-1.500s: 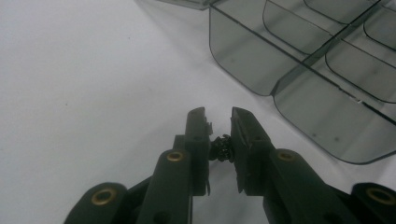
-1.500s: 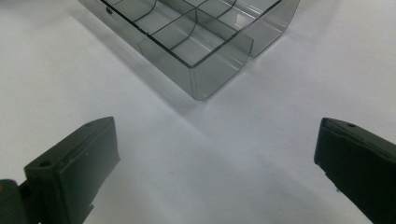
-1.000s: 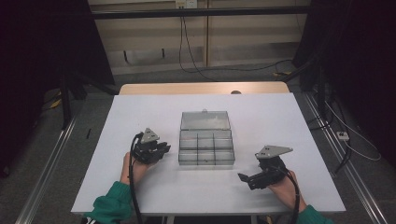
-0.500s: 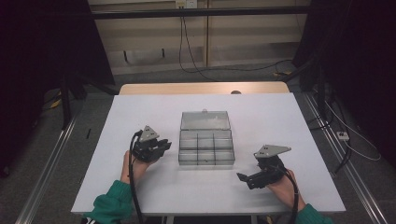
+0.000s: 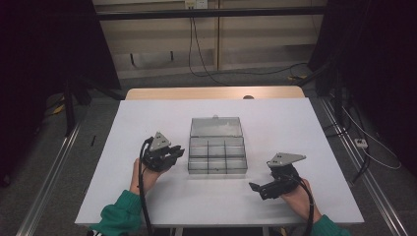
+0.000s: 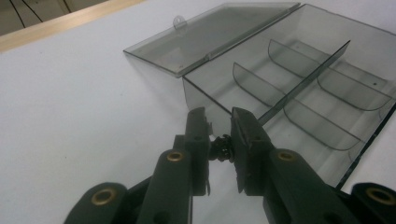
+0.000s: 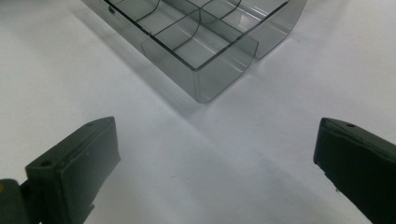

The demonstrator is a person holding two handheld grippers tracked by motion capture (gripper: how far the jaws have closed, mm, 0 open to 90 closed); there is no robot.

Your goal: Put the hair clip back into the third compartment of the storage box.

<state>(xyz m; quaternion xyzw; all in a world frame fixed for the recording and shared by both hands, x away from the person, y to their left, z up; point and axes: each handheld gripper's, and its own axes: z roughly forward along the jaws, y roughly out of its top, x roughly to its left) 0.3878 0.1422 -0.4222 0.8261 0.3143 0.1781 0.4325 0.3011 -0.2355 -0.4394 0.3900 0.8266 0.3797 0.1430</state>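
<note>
Open table (image 5: 147, 123) all round; only the compartment box (image 5: 217, 157) stands mid-table.

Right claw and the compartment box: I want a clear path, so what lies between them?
Nothing: in the right gripper view, bare white table separates the open right claw from the box.

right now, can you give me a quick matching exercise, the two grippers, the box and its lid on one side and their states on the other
Things:
1. left gripper
2. right gripper
3. compartment box
4. box lid

States:
A. jaws wide apart, nothing between them
B. folded back, lying open on the white table
C. jaws close together, pinching a small dark part
D. dividers inside, compartments empty

Pairs: 1-C, 2-A, 3-D, 4-B
</note>
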